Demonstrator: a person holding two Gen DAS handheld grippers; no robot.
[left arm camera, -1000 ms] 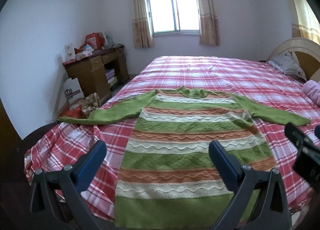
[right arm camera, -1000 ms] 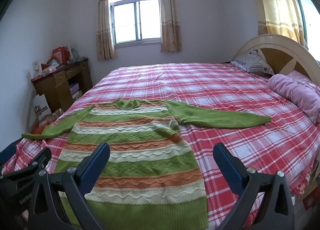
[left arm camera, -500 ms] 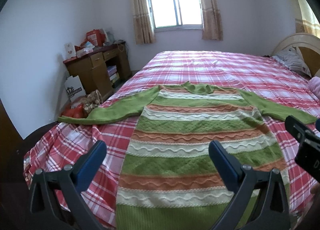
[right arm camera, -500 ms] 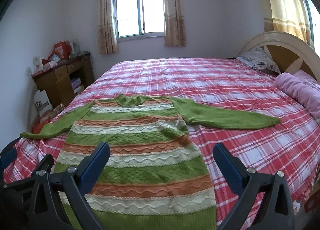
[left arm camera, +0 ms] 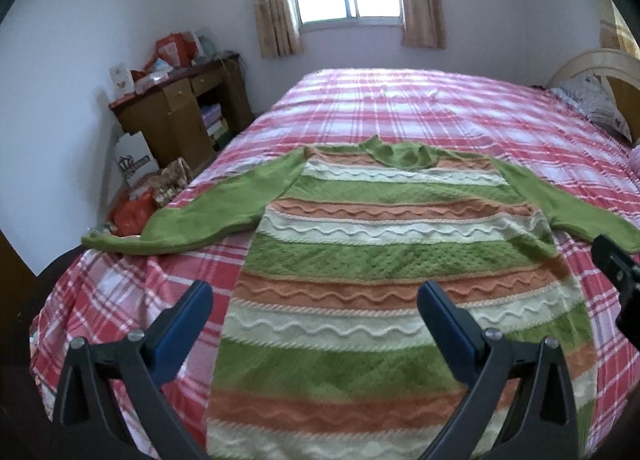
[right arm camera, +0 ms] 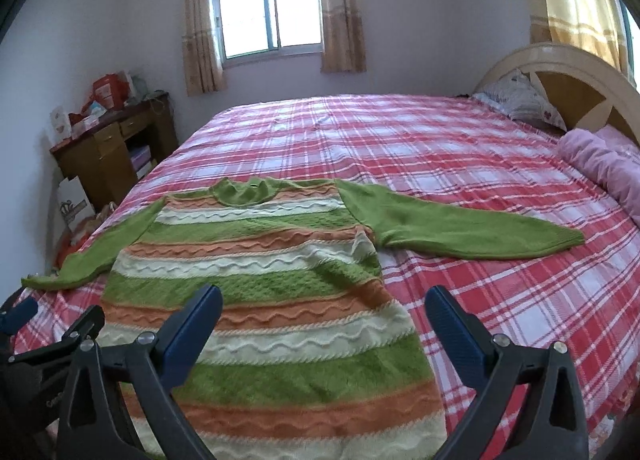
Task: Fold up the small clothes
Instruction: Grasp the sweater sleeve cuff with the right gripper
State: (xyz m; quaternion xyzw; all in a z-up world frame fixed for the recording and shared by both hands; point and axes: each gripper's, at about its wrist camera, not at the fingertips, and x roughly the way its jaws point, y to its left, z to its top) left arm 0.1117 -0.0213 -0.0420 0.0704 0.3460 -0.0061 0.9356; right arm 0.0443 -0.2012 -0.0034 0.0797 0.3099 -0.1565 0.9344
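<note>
A striped sweater [left arm camera: 384, 276] in green, orange and cream lies flat on the plaid bed [right arm camera: 460, 147], sleeves spread wide. Its hem is cut off behind both grippers. The left gripper [left arm camera: 314, 324] and right gripper [right arm camera: 324, 324] hang wide open, empty, now closer over the sweater than before.
</note>
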